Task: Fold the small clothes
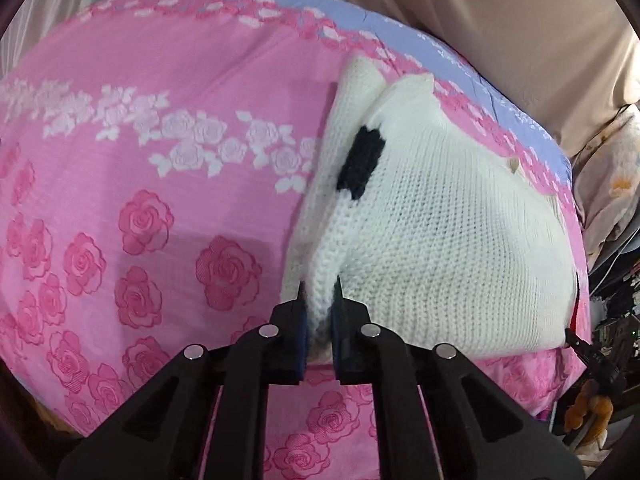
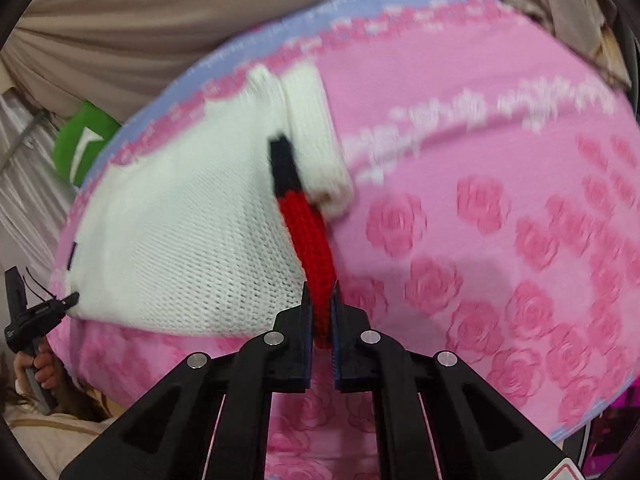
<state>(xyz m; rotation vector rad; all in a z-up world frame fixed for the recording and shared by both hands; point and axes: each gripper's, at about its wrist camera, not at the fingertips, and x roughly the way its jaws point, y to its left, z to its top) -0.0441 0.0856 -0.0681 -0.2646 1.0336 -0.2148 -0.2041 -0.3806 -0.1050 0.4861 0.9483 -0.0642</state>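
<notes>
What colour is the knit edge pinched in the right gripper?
Red, on the white knitted sweater; the right gripper is clamped on it. Clearest in the right wrist view.

A pink rose-print bedsheet [image 1: 160,168] with a lilac border, beige curtain [image 1: 500,20] behind, perhaps a green cushion [image 2: 80,148]

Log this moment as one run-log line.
step: folding sweater | left gripper: shut on white edge | right gripper: shut on red edge | surface: pink sheet | state: both edges pinched
</notes>
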